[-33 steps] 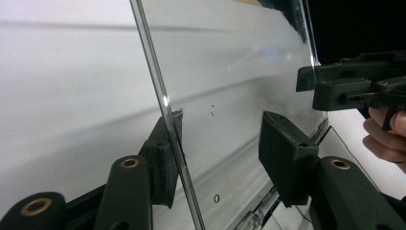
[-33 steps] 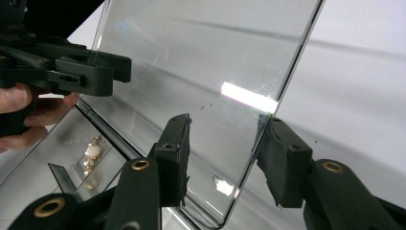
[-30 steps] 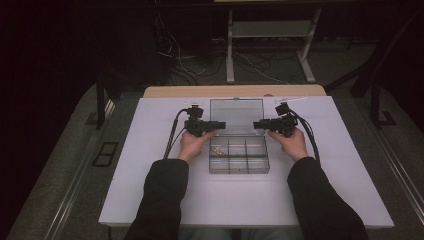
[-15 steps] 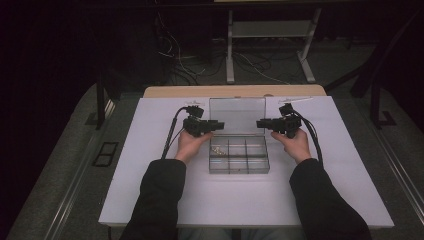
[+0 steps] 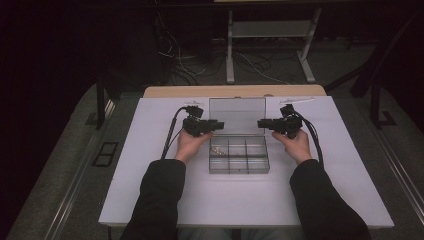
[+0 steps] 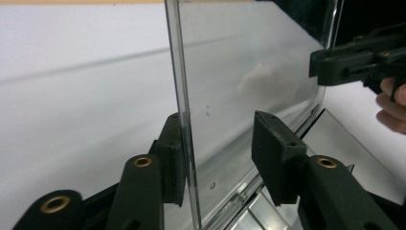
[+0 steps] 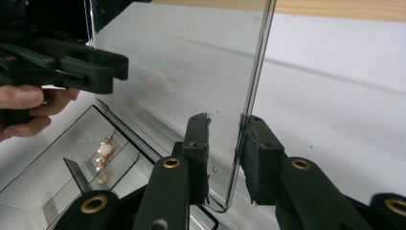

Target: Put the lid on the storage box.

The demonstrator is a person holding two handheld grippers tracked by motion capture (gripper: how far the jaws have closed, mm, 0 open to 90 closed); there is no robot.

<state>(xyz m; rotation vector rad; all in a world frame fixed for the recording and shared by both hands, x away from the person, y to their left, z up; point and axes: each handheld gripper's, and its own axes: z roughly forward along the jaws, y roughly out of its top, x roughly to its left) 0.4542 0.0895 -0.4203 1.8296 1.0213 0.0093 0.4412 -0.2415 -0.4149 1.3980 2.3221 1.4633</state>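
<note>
Dark room, white bench [image 5: 150, 200] under a fixed overhead camera, wooden edge at the far side. Centred on that bench: clear plastic compartment box [image 5: 239, 156], its transparent lid [image 5: 237, 116] raised upright at the back. Small pearl-and-gold trinkets [image 5: 216, 149] lying in the near-left compartment, seen again in the right gripper view as a beaded piece [image 7: 102, 152] on the tray floor.

Left hand-held gripper [image 5: 218, 125] reaching in from the left, jaws straddling the lid's left edge [image 6: 184, 120]; one pad close against the panel, the other standing clear of it, so not a clamp. Jaws just now easing slightly wider after narrowing.

Right hand-held gripper [image 5: 262, 124] mirroring from the right, jaws either side of the lid's right edge [image 7: 249, 110], narrowing just now, a thin gap visible at both pads; firm contact impossible to tell.

Both hands in dark sleeves, cables trailing back across the white surface. Each gripper visible in the other's view, across the clear panel.
</note>
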